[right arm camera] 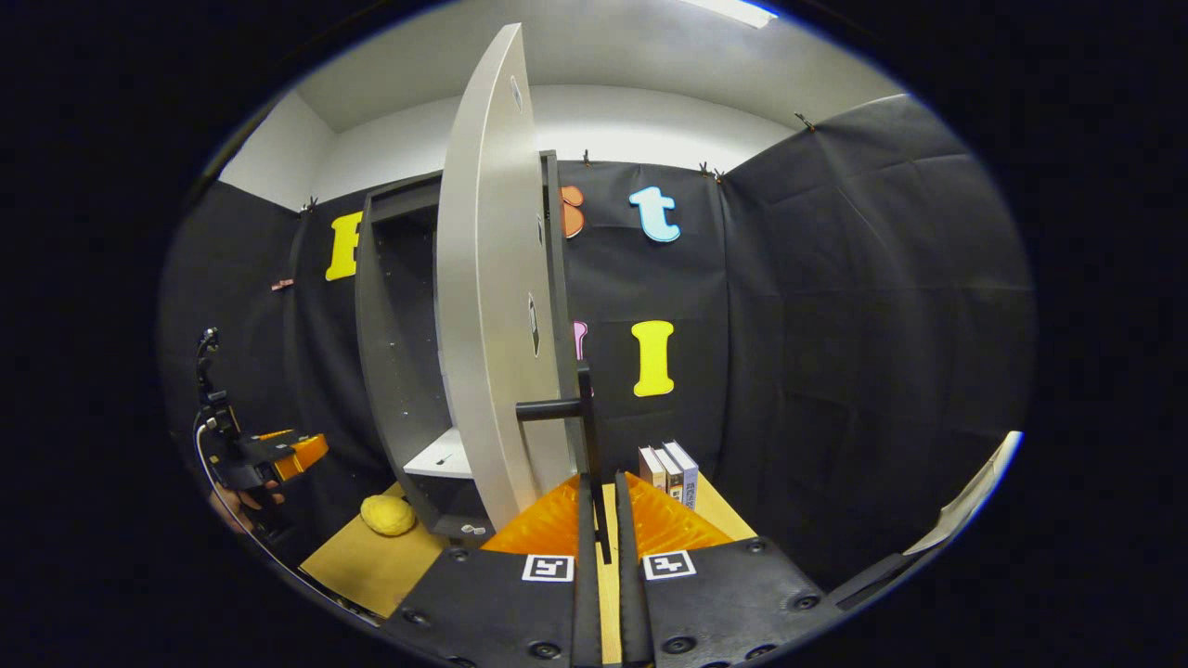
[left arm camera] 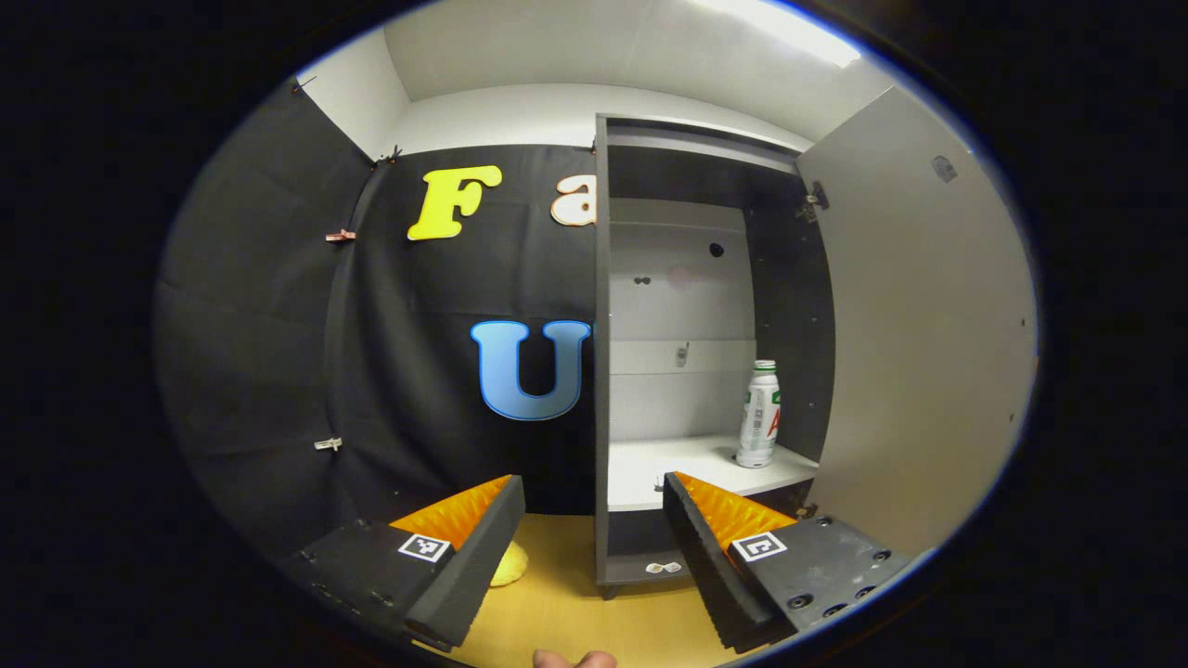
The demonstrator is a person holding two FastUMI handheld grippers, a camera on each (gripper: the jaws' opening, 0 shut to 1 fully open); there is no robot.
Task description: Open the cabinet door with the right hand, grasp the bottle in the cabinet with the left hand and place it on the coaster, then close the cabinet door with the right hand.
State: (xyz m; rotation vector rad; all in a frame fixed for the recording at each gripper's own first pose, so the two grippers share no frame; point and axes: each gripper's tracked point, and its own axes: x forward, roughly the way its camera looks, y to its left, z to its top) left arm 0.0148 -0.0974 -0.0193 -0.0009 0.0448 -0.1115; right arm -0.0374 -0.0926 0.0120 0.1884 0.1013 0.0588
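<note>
In the left gripper view we see the cabinet (left arm camera: 691, 371) standing open on the desk (left arm camera: 575, 603), its door (left arm camera: 919, 353) swung wide to the right. The bottle (left arm camera: 759, 415) stands upright on the white shelf (left arm camera: 687, 468), near that shelf's right rear corner and just beside the dark side wall. Our left claw (left arm camera: 594, 501) is spread wide with nothing between its fingers, short of the shelf's front edge. A yellow coaster (left arm camera: 510, 563) lies on the desk just behind the left finger (partly hidden by it).

In the right gripper view our right claw (right arm camera: 601, 515) is nearly closed, its fingers pinched around the lower end of the door's dark handle (right arm camera: 583, 436); we cannot tell whether both pads truly press on it. The door (right arm camera: 487, 325) shows almost edge-on. Some books (right arm camera: 668, 468) stand upright near the desk's far edge, right of the handle. The coaster (right arm camera: 387, 514) lies on the desk left of the cabinet's foot, and the left claw (right arm camera: 302, 452), held by a hand (right arm camera: 237, 506), hangs at the far left.
</note>
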